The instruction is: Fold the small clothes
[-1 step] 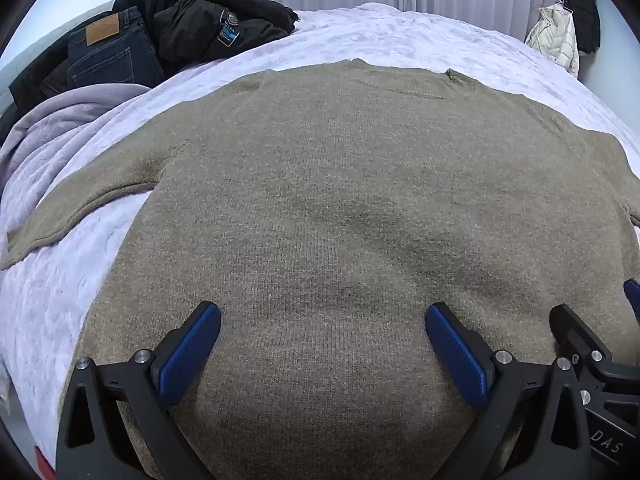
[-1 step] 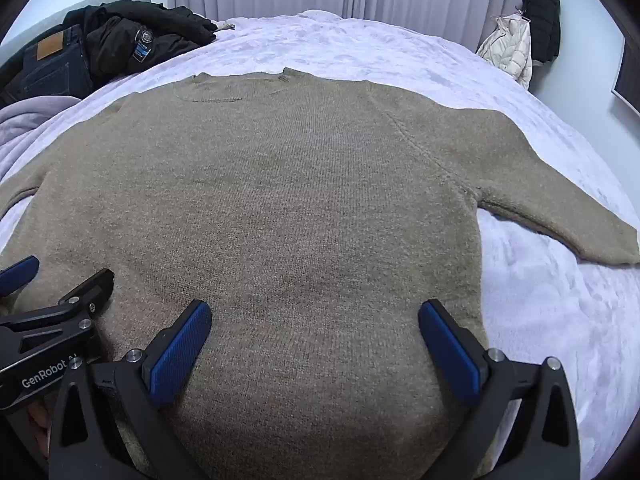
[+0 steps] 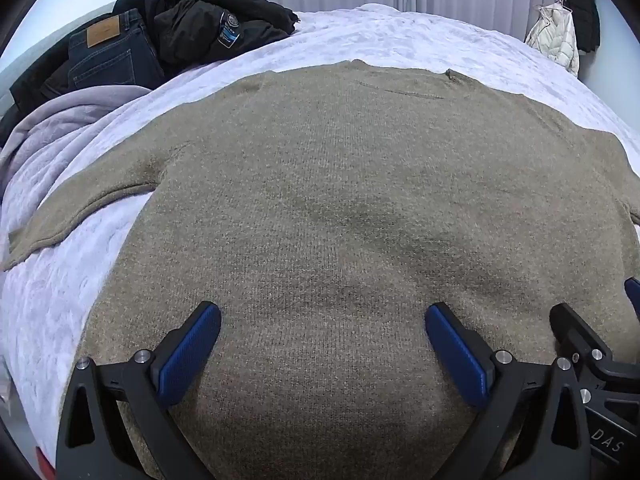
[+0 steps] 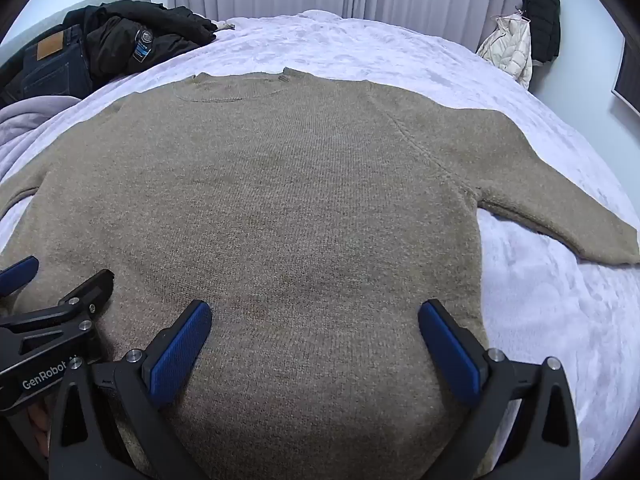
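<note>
A brown knit sweater (image 3: 340, 200) lies flat and spread out on the bed, collar at the far end; it also fills the right wrist view (image 4: 300, 200). Its left sleeve (image 3: 80, 208) stretches out to the left and its right sleeve (image 4: 560, 208) to the right. My left gripper (image 3: 322, 320) is open and empty over the sweater's near hem, left of centre. My right gripper (image 4: 316, 316) is open and empty over the hem, right of centre. The two grippers sit side by side; each shows at the edge of the other's view.
The bed has a lavender cover (image 4: 560, 320). Dark jeans (image 3: 104, 56) and a black jacket (image 3: 216, 28) are piled at the far left corner, with a grey blanket (image 3: 60, 120) beside them. A white puffer jacket (image 4: 508, 48) hangs by the far right wall. Curtains stand behind.
</note>
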A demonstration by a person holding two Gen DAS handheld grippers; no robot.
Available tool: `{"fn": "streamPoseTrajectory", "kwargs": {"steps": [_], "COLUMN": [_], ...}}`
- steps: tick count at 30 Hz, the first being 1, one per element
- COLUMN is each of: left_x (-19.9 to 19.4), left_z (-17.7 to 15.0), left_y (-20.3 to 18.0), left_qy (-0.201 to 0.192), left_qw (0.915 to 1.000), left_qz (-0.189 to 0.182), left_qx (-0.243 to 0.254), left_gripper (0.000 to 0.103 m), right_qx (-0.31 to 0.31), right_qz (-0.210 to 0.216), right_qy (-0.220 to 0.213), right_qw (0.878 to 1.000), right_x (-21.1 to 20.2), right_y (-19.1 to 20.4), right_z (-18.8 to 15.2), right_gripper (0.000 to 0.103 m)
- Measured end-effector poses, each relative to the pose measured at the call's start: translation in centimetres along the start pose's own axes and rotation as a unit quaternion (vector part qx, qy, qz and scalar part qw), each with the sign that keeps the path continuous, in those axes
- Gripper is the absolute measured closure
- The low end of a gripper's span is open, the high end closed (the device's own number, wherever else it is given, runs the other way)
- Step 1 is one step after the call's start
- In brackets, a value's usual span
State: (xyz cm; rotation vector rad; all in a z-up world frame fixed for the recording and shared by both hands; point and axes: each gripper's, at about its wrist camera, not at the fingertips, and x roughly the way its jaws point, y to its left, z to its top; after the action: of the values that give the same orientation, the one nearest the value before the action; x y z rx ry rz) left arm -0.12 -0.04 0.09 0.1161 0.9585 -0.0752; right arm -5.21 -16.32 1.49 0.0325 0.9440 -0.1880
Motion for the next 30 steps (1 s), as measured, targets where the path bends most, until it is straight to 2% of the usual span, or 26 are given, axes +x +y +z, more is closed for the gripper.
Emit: {"fn": "streamPoseTrajectory", "kwargs": {"steps": [8, 14, 19, 30], "left_x": [-0.5, 0.7, 0.5, 0.3], "left_z": [0.9, 1.8, 1.1, 0.9], "left_y": [1.3, 0.8, 0.7, 1.0], "left_qy": [0.009, 0.039, 0.017, 0.012], "left_qw": [0.9998, 0.999, 0.9996, 0.9997], "left_qz": [-0.016, -0.021, -0.021, -0.019], "left_qx": [-0.008, 0.007, 0.013, 0.011], "left_gripper": [0.0, 0.0, 0.0, 0.0], "right_qx": [-0.006, -0.002, 0.002, -0.002], "right_qz": [-0.003, 0.011, 0.016, 0.011], "right_qy": [0.003, 0.004, -0.002, -0.004], "right_qw": [1.0, 1.0, 1.0, 1.0], "right_x": [-0.1, -0.3, -0.2, -0.2], "right_y": [0.3, -0.5, -0.4, -0.5], "right_z": [0.1, 0.2, -0.1, -0.1], "right_gripper": [0.0, 0.0, 0.0, 0.0]}}
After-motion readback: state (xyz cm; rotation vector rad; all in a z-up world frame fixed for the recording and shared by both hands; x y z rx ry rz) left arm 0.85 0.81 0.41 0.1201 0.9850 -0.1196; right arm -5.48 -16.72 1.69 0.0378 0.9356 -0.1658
